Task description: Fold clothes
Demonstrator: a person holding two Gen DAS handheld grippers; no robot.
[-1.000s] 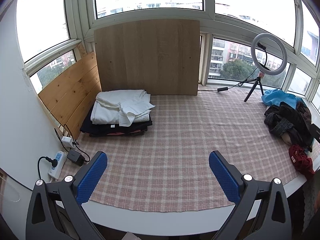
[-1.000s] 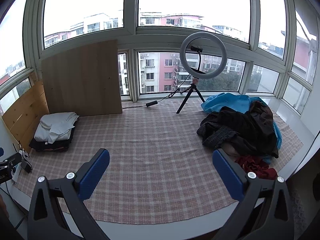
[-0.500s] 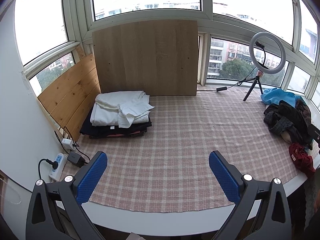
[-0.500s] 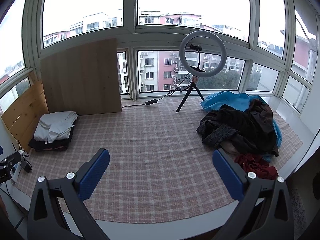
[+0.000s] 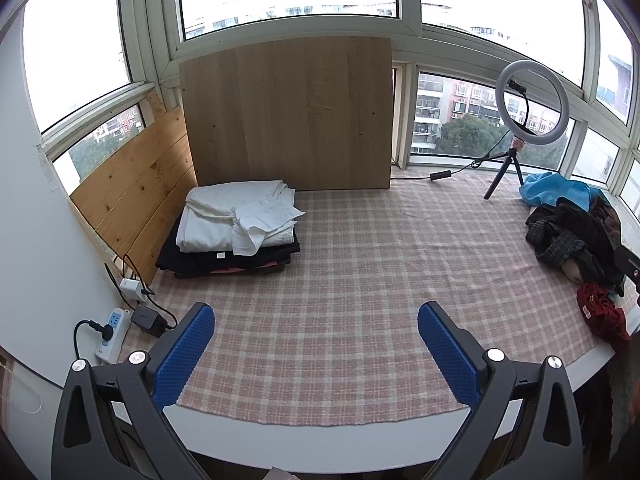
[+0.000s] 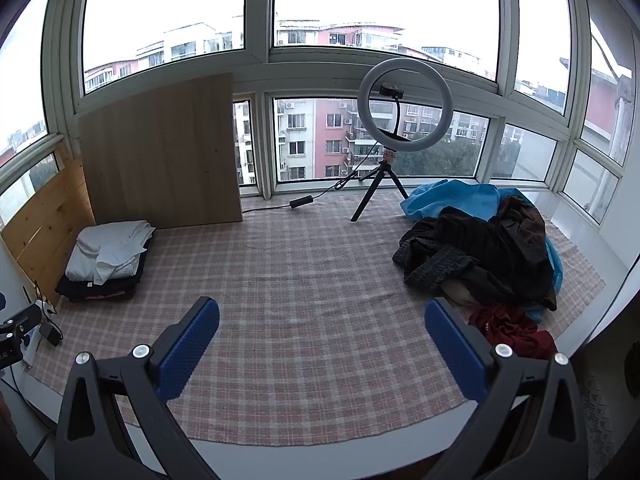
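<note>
Both of my grippers are held above the near edge of the checked cloth (image 5: 360, 280), pointing across it toward the windows.

Left gripper (image 5: 316, 344): jaws spread wide, nothing between the blue pads (image 5: 182, 356). It's level and aimed at the middle of the cloth, touching nothing.

Right gripper (image 6: 320, 340): same pose, jaws wide apart, empty, above the cloth's front edge.

Clothes are in two spots. The folded stack (image 5: 236, 228) sits in the far left corner, against the wooden boards (image 5: 136, 188) and just in front of the upright panel (image 5: 288, 112). White garment on top, dark ones under it, with a loose white flap hanging off the near right corner. The unfolded pile (image 6: 480, 252) is on the right side of the cloth: dark knits over a blue piece at the back, and a dark red garment (image 6: 512, 330) at the front, close to my right gripper's right finger but not touching it.

Ring light on its tripod (image 6: 404, 120) stands at the back between stack and pile. Power strip (image 5: 114, 334) and chargers are off the cloth's left edge. The middle of the cloth is bare.
</note>
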